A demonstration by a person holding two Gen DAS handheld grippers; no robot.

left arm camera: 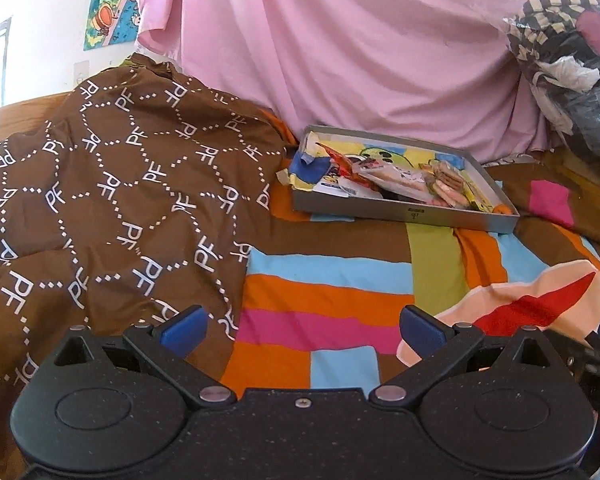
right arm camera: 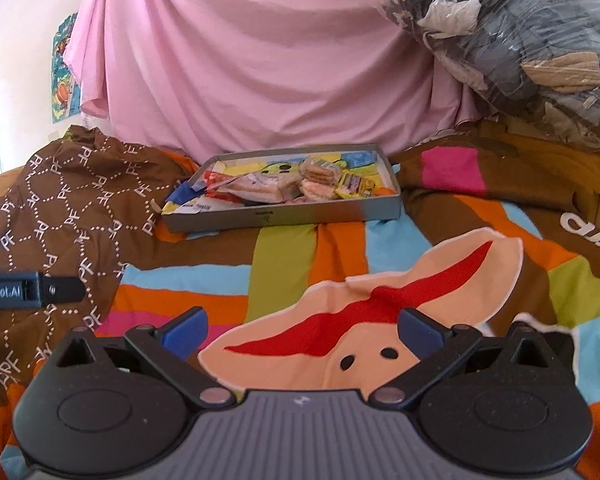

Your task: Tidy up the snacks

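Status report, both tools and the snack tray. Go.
Left tool open, empty. Right tool open, empty. Snack packets piled in grey tray on bedspread, ahead of both tools. Path to tray clear.

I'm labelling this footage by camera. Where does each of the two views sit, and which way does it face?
Left wrist: on the left gripper, low over the striped bedspread, facing the snack tray; its open blue fingers show.
Right wrist: on the right gripper, facing the same tray; its open fingers and the left gripper's side show.
Shared: tray, bedspread, brown blanket, pink sheet.
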